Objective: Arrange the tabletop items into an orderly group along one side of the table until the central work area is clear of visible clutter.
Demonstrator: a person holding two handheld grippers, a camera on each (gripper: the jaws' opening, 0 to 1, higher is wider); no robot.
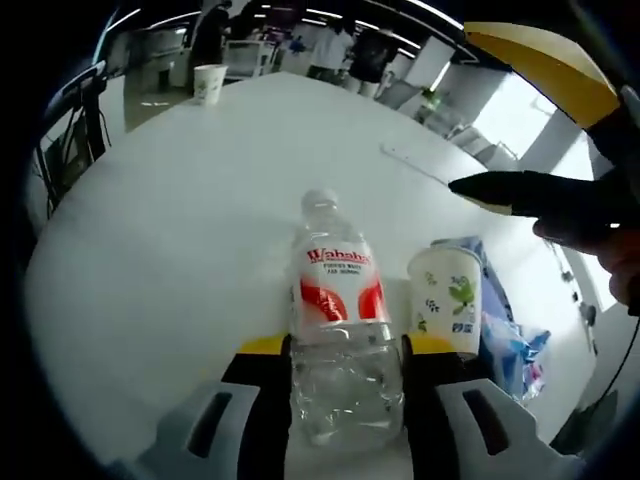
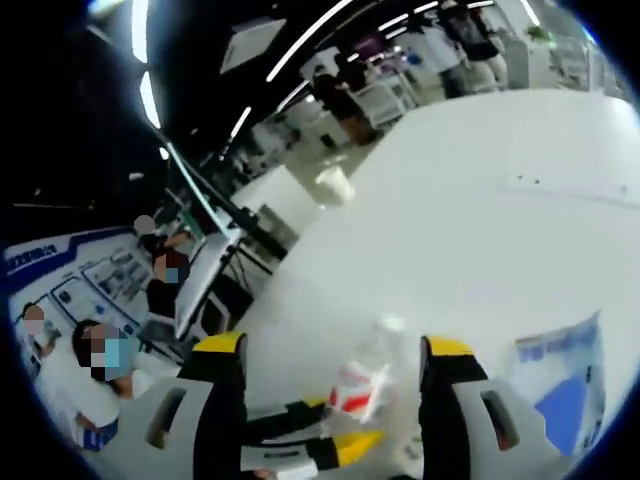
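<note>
Left hand-held gripper (image 1: 345,350): jaws closed against both sides of a clear plastic water bottle with a red-and-white label (image 1: 337,300), which lies lengthwise between them, cap pointing away.
Right hand-held gripper (image 2: 335,360): jaws spread wide, nothing between them touching; it hangs above the counter, and its black-and-yellow jaw enters the left gripper view from the right (image 1: 540,195).
Bottle: on the white round counter (image 1: 200,200), near its close edge; seen blurred below the right gripper (image 2: 365,385).
Leaf-print white paper cup (image 1: 446,300): upright, just beside the bottle's right.
Blue-and-white plastic bag (image 1: 505,335): behind that cup.
Second white paper cup (image 1: 209,83): far edge, well apart.
</note>
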